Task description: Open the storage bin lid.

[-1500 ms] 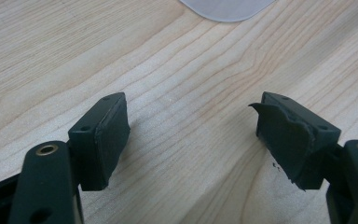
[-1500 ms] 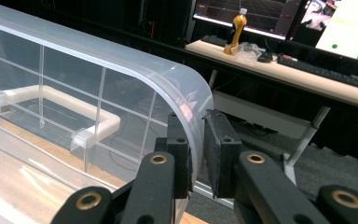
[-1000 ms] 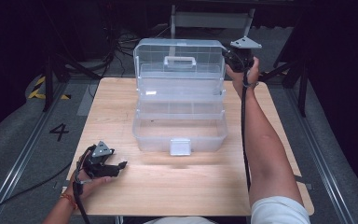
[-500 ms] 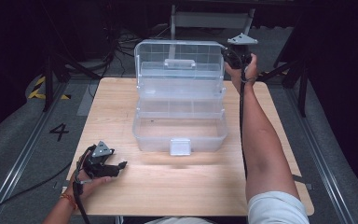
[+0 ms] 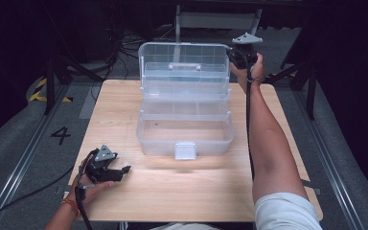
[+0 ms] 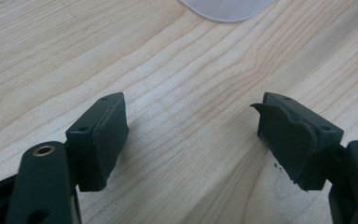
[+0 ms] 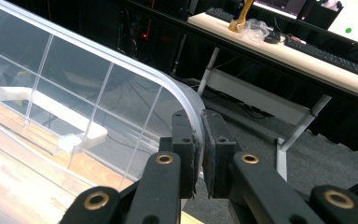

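Stood at the centre of the surface (image 5: 124, 100): a clear box (image 5: 185, 136), lid (image 5: 184, 57) raised upright toward 12 o'clock. Pinched at the lid's 2 o'clock corner by the right gripper (image 7: 198, 140), fingers (image 7: 184, 154) clamped on the rim (likely to hold it open, clear of the trays). Rested at 7 o'clock, well apart from the box: the left gripper (image 6: 191, 135), fingers (image 6: 102, 135) spread wide over bare wood, holding nothing, probably kept ready.
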Tool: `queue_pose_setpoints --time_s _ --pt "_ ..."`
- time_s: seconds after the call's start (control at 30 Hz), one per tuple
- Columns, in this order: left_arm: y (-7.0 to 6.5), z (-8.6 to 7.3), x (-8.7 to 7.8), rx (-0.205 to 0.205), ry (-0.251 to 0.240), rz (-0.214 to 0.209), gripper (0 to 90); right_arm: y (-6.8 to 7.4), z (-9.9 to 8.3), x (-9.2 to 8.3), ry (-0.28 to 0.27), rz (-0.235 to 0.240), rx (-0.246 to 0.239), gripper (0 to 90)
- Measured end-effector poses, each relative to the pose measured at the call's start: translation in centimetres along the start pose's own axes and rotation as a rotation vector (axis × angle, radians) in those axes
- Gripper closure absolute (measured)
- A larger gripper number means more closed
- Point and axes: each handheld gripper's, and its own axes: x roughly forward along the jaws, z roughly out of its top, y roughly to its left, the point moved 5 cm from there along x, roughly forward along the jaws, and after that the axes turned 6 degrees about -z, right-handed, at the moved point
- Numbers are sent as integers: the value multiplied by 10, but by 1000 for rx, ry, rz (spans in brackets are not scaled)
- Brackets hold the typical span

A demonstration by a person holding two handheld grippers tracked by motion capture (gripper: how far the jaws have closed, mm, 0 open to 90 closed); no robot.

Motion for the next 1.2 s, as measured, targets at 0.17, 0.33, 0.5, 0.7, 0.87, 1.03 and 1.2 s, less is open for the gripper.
queue_pose_setpoints --time_s 0.17,0.33,0.5,0.7,0.87,1.03,1.2 --pt "0 0 0 -1 0 0 248 0 -1 5 16 -3 6 850" --pt "0 0 0 -1 0 1 247 0 -2 10 27 -2 15 849" --pt "0 0 0 -1 -2 0 247 0 -3 14 35 -11 9 848" --pt "0 0 0 -2 -1 -2 246 -1 -4 20 49 -8 15 846" --pt "0 0 0 -3 -3 -4 246 -1 -7 26 65 -16 11 841" --pt "0 0 0 -2 -2 -3 246 -1 -11 33 77 -24 12 836" --pt "0 0 0 -2 -3 -4 246 -1 -13 38 92 -29 0 832"
